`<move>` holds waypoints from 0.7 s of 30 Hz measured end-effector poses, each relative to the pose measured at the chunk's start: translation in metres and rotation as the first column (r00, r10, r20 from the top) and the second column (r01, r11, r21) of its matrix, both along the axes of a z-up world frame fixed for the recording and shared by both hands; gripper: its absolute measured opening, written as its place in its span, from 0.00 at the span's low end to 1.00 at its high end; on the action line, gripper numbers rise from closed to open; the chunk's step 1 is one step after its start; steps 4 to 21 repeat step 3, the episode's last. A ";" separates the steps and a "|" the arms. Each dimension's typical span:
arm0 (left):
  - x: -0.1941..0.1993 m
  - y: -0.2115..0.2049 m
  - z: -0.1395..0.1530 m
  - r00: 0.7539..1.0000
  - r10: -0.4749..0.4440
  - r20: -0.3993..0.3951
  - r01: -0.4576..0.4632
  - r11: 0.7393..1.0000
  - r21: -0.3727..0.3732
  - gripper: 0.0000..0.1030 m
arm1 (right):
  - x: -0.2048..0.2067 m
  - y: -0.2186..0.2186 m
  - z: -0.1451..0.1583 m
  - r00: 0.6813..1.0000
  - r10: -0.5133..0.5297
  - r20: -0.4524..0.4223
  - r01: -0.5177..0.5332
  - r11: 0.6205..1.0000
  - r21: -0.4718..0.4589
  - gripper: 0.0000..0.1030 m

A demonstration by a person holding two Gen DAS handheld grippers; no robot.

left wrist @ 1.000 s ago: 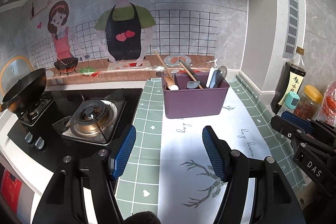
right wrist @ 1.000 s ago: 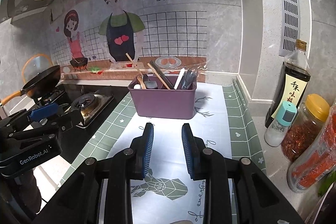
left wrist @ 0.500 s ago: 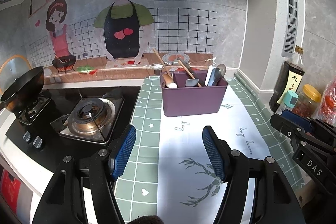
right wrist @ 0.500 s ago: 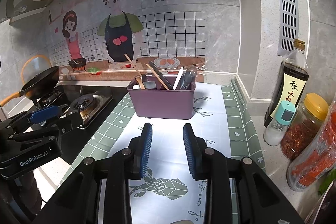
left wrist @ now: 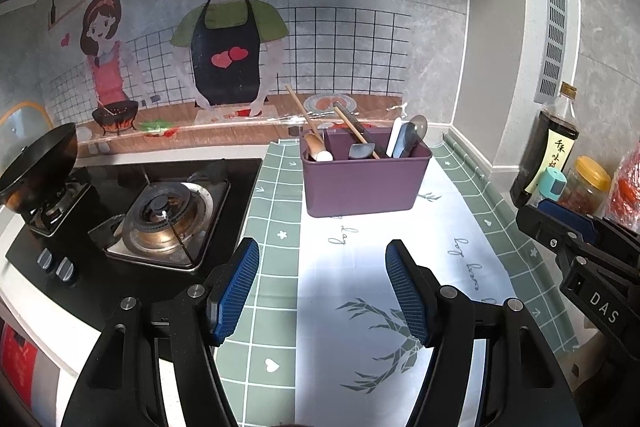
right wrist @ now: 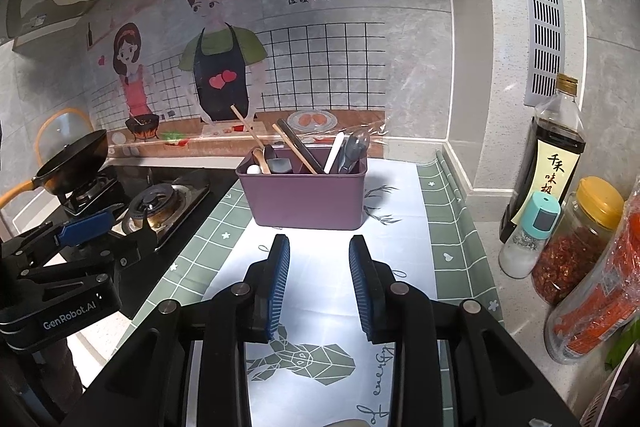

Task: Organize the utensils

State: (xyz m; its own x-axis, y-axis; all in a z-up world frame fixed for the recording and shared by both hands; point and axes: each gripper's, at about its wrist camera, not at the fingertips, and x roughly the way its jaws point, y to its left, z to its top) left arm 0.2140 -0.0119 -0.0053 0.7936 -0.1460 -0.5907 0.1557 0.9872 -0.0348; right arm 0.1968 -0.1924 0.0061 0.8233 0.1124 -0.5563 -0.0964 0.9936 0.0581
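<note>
Purple plastic utensil caddy [left wrist: 364, 183] stands far on patterned mat [left wrist: 360, 267], utensils inside. Left gripper [left wrist: 322, 287] released wide, right gripper [right wrist: 319, 283] half-parted, both empty. Best approach: straight, level, jaws centred.

Counted: 1 purple utensil bin [right wrist: 304, 199]; 2 grippers, left [left wrist: 322, 287] and right [right wrist: 319, 283]; 2 stove burners [left wrist: 164, 211]; 1 black pan [right wrist: 76, 163]; 1 sauce bottle [right wrist: 554, 155]; 1 shaker [right wrist: 528, 235]; 1 yellow-lidded jar [right wrist: 580, 239]. Utensil total inside bin unclear.
</note>
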 end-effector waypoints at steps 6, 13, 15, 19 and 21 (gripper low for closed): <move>0.003 0.002 -0.001 1.000 0.015 -0.008 -0.015 1.000 -0.013 0.64 | 0.002 0.001 0.000 1.000 0.000 -0.007 0.000 1.000 -0.005 0.28; 0.003 0.002 -0.001 1.000 0.015 -0.008 -0.015 1.000 -0.013 0.64 | 0.002 0.001 0.000 1.000 0.000 -0.007 0.000 1.000 -0.005 0.28; 0.003 0.002 -0.001 1.000 0.015 -0.008 -0.015 1.000 -0.013 0.64 | 0.002 0.001 0.000 1.000 0.000 -0.007 0.000 1.000 -0.005 0.28; 0.003 0.002 -0.001 1.000 0.015 -0.008 -0.015 1.000 -0.013 0.64 | 0.002 0.001 0.000 1.000 0.000 -0.007 0.000 1.000 -0.005 0.28; 0.003 0.002 -0.001 1.000 0.015 -0.008 -0.015 1.000 -0.013 0.64 | 0.002 0.001 0.000 1.000 0.000 -0.007 0.000 1.000 -0.005 0.28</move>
